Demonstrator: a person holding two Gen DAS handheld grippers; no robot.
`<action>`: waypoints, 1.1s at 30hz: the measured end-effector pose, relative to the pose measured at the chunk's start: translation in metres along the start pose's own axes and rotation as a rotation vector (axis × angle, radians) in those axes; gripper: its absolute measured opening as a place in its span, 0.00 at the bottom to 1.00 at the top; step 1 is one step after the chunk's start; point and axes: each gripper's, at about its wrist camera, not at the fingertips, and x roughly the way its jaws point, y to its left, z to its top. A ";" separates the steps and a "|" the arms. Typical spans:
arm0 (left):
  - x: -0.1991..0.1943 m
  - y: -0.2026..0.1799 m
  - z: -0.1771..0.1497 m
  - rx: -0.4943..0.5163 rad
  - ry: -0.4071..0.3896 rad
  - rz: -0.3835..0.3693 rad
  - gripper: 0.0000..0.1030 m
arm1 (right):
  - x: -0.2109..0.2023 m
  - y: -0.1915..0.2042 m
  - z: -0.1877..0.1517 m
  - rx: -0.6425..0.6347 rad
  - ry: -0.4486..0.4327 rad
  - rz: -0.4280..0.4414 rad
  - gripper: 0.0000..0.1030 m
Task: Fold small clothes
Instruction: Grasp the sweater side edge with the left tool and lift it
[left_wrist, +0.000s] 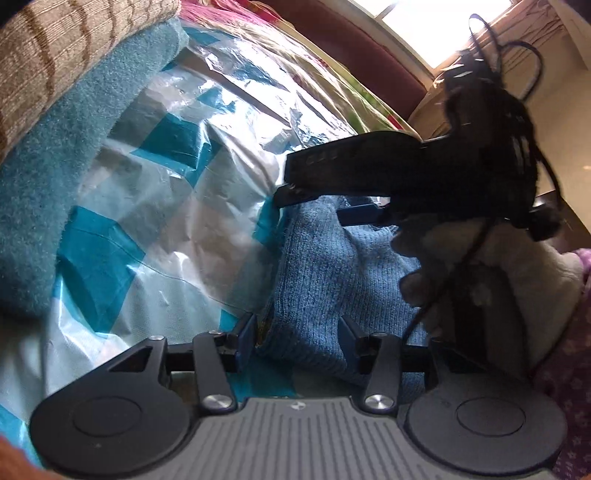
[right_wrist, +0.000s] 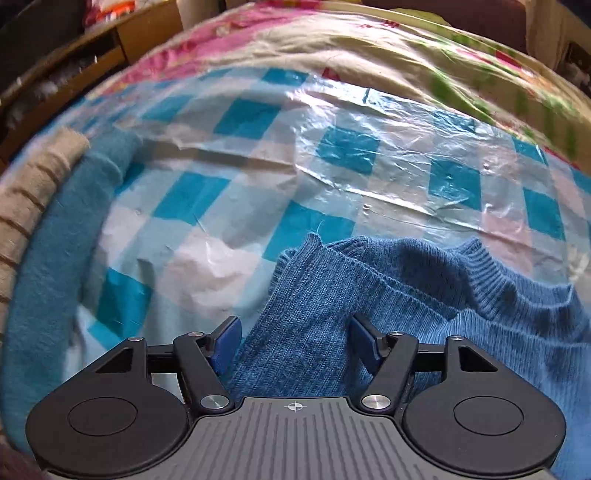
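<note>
A small blue knit sweater (right_wrist: 406, 291) lies on a blue-and-white checked plastic sheet (right_wrist: 258, 155); its ribbed collar (right_wrist: 491, 273) shows at the right. My right gripper (right_wrist: 295, 343) is open, its blue pads either side of a folded sleeve part. In the left wrist view my left gripper (left_wrist: 299, 332) is open over the same sweater (left_wrist: 332, 273), jaws astride its edge. The right gripper (left_wrist: 314, 192) shows there from the side, held by a hand, low over the sweater's far end.
A teal towel (right_wrist: 48, 258) and a beige striped knit (right_wrist: 33, 184) lie at the left on the sheet. A floral bedspread (right_wrist: 369, 44) lies beyond. Cables (left_wrist: 517, 74) hang from the right gripper. A window (left_wrist: 424, 22) is behind.
</note>
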 end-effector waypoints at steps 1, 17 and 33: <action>-0.001 0.001 -0.001 0.001 -0.001 -0.003 0.53 | 0.002 0.003 -0.001 -0.027 0.002 -0.016 0.66; -0.004 -0.017 -0.010 0.055 -0.045 0.097 0.71 | -0.023 -0.037 -0.006 0.058 -0.048 0.116 0.17; 0.007 -0.076 -0.004 0.202 -0.063 -0.077 0.20 | -0.069 -0.120 -0.027 0.287 -0.152 0.331 0.12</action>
